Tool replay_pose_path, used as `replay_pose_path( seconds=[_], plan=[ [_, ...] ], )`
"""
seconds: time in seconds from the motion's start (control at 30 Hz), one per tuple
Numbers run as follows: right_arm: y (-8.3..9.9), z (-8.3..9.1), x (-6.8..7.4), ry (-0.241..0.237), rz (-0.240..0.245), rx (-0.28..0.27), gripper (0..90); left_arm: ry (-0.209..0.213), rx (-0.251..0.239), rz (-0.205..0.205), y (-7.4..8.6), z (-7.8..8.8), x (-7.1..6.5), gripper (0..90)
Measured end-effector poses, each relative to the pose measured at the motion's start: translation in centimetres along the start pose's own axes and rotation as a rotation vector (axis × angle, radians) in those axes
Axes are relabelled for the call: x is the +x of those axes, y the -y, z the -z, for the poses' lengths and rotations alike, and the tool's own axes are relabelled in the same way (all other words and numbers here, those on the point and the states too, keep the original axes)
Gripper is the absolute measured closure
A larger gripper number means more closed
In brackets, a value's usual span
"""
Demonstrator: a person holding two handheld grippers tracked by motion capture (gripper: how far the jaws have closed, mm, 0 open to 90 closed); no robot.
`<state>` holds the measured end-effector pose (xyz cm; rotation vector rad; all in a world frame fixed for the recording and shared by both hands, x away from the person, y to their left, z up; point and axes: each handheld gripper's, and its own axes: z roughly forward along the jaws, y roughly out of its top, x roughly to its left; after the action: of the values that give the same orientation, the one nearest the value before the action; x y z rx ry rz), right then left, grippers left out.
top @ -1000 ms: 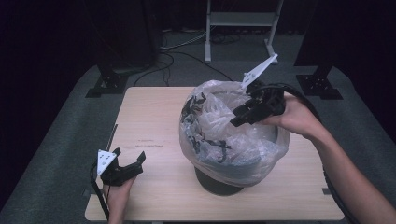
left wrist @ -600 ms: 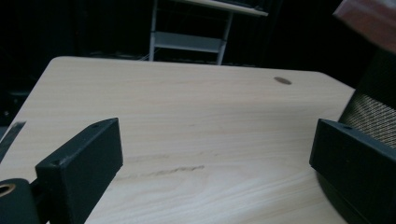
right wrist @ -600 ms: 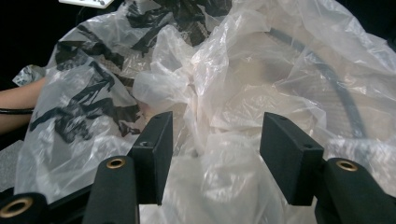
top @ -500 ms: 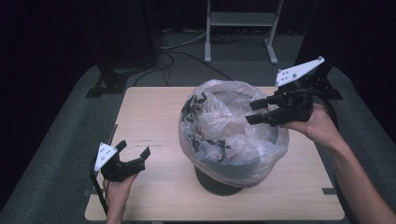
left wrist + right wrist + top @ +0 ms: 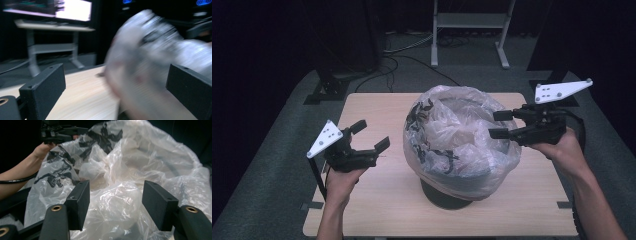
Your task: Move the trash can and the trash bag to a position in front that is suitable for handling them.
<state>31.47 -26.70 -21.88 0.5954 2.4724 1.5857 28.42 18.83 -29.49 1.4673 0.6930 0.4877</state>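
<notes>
Since the earlier frames the left gripper (image 5: 371,135) has risen from the table's 8 o'clock corner and swung in toward the bag (image 5: 459,135), while the right gripper (image 5: 498,124) has backed off the bag's top to its 3 o'clock rim. Going left to right now: the left jaws are spread wide and empty, aimed at the bag's printed side at 9 o'clock but still apart from it; the left gripper view is blurred, which fits a hand in motion. The bag, a clear plastic liner with black print, sits mid-table draped loosely over a dark bin (image 5: 447,196). The right jaws are spread too, holding nothing, with crumpled film just ahead of them. My reading is that the right hand let go a second ago and both are lining up to take opposite rims, likely to settle the liner.
</notes>
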Motion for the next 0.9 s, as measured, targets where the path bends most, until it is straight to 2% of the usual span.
replay_pose_path(
  seconds=[0.1, 0.2, 0.3, 0.43, 0.53, 0.73, 0.9],
  plan=[
    [0.6, 0.7, 0.0, 0.002, 0.001, -0.054, 37.5, 0.132, -0.03, -0.002, -2.0, -1.0, -0.8, 1.5],
    [1.3, 1.3, -0.1, 0.004, -0.006, -0.114, 37.5, 0.21, -0.049, -0.046, -3.6, -2.1, -1.8, 1.5],
    [1.9, 1.5, -0.3, 0.003, -0.016, -0.153, 37.0, 0.288, -0.045, -0.076, -4.4, -3.6, -2.6, 1.5],
    [2.6, 1.1, -0.4, 0.009, -0.012, -0.159, 36.0, 0.383, -0.012, -0.116, -4.4, -5.6, -3.2, 1.5],
    [3.2, 0.7, -0.6, 0.01, -0.015, -0.162, 35.8, 0.407, 0.039, -0.136, -3.8, -6.9, -3.2, 1.5],
    [4.2, -0.3, -1.2, 0.014, -0.03, -0.164, 35.3, 0.378, 0.102, -0.137, -2.5, -8.2, -2.4, 1.5],
    [4.5, -1.0, -1.5, 0.017, -0.034, -0.166, 34.8, 0.364, 0.13, -0.126, -1.7, -8.8, -1.9, 1.5]
  ],
)
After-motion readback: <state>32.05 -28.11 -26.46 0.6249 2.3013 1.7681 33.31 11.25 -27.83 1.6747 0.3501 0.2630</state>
